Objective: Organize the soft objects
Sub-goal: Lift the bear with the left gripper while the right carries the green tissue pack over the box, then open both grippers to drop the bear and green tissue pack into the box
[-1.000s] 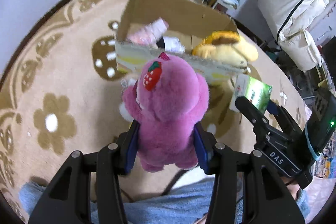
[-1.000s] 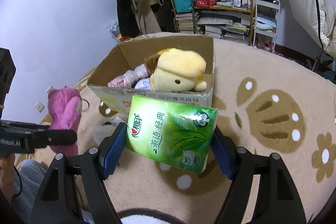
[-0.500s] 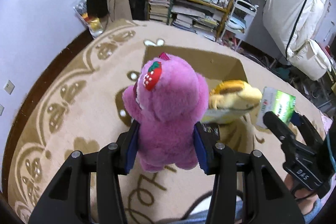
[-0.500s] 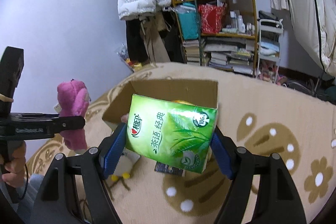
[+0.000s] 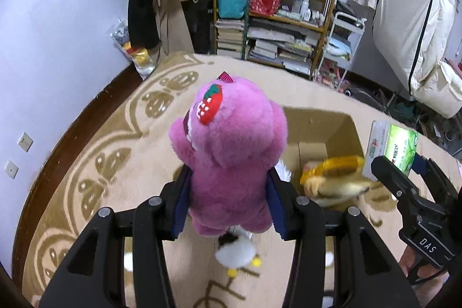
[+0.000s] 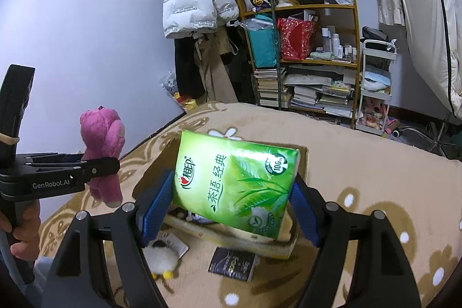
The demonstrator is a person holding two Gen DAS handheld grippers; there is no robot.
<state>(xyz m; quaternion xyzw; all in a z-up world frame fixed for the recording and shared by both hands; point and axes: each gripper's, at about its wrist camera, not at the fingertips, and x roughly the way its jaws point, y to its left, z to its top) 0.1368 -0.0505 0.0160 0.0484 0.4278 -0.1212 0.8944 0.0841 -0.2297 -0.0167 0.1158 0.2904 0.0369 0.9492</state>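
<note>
- Both blue-padded fingers (image 5: 182, 201) of the left gripper (image 5: 228, 201) press into the lower body of the pink plush bear (image 5: 231, 158), which stands upright between them, lifted above the rug (image 5: 101, 163).
- From the right wrist view, that same bear (image 6: 102, 152) hangs in the air at the far left, pinched at the waist by the left gripper (image 6: 101, 165), with a hand (image 6: 21, 233) on the handle below.
- On the right gripper (image 6: 231, 201), the blue pads (image 6: 156, 204) are clamped on the two short sides of a green tissue pack (image 6: 234, 184), held flat-faced toward the camera and slightly tilted.
- Behind and beneath the tissue pack sits an open cardboard box (image 6: 300, 160) on the rug (image 6: 375, 178).
- In the left wrist view, the cardboard box (image 5: 326, 129) lies just right of the bear, with a yellow plush toy (image 5: 337, 178) blurred at its near edge; the tissue pack (image 5: 398, 146) and right gripper (image 5: 404, 166) show beyond it.
- A small white plush with yellow feet (image 6: 160, 259) lies on the rug in front of the box, beside a dark packet (image 6: 234, 264).
- A cluttered wooden shelf (image 6: 311, 57) and a white puffer jacket (image 6: 193, 2) stand against the back wall.
</note>
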